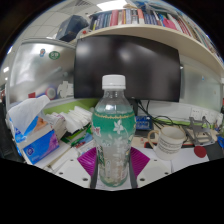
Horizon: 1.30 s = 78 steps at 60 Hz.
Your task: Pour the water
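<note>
Clear plastic water bottle with white screw cap and green label [113,128] sits dead centre of frame, upright, lower body down between the claw [113,172] fingers. Cap is on. Water level is hard to read through the label; looks mostly full, so I'd treat it as fairly heavy for its size, with weight shifting as it tips.

Handling call: thin-walled PET, so the body flexes under squeeze and the film label is slick. Best hold is the lower-mid body, at or just under the label band, where the ribs stiffen it. Avoid the neck (narrow, top-heavy swing) and the very base. Not fragile, but over-squeezing with the cap off would push water out.

Claw state: magenta pads [88,160] show on both sides of the bottle's lower half, close against it. Whether they're actually pressing or just flanking it, I cannot tell. Bottle base is hidden at the bottom centre of frame, so I also can't say whether it rests on the counter [185,160].

Surroundings: blue tissue box with white tissue sticking up [35,140] at left centre. Stack of white round dishes [171,139] at right centre. Large black monitor [128,66] behind the bottle, upper centre. Shelf of books [150,17] along the top. Small clutter behind the bottle, too small to identify.

No receiving cup or glass is visible anywhere.
</note>
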Each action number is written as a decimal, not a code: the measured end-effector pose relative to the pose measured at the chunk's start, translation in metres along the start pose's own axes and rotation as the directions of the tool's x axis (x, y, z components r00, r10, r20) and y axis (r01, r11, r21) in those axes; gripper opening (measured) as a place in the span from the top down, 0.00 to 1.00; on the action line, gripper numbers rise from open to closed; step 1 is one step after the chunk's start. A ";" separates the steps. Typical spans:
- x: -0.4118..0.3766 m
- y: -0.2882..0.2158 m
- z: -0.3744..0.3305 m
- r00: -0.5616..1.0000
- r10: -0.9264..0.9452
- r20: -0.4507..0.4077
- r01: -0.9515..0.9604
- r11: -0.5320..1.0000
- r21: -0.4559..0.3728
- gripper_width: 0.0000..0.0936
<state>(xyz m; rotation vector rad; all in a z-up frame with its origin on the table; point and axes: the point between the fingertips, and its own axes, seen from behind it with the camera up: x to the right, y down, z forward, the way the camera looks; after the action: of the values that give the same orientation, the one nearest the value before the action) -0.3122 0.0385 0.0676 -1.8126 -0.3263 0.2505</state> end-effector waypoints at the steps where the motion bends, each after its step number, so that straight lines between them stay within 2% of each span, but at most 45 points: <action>1: 0.000 0.000 0.000 1.000 -0.002 0.001 0.002 1.000 0.001 0.51; 4: 0.005 0.000 0.001 1.000 -0.013 -0.002 0.013 1.000 0.008 0.64; 7: 0.006 -0.001 0.003 1.000 -0.005 -0.005 0.006 1.000 0.013 0.69; 18: 0.008 -0.007 0.008 0.994 0.105 0.020 -0.105 0.994 -0.029 0.72; 25: 0.008 -0.030 0.008 0.924 0.377 0.068 -0.372 0.925 -0.074 0.72; 30: 0.008 -0.052 0.008 0.808 0.579 0.105 -0.567 0.814 -0.124 0.72; 36: 0.010 -0.082 0.007 0.578 0.803 0.148 -0.779 0.596 -0.192 0.72; 44: 0.011 -0.120 0.002 0.234 0.953 0.195 -0.914 0.284 -0.289 0.72; 52: 0.013 -0.155 -0.003 -0.139 0.968 0.211 -0.913 -0.044 -0.405 0.72; 59: 0.029 -0.174 0.000 -0.423 0.889 0.176 -0.833 -0.305 -0.461 0.72; 69: 0.053 -0.169 0.012 -0.598 0.792 0.125 -0.739 -0.484 -0.469 0.72; 78: 0.066 -0.161 0.016 -0.655 0.748 0.105 -0.694 -0.542 -0.474 0.72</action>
<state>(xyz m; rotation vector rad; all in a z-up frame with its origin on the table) -0.2703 0.1158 0.2188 -1.3547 1.4247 2.2571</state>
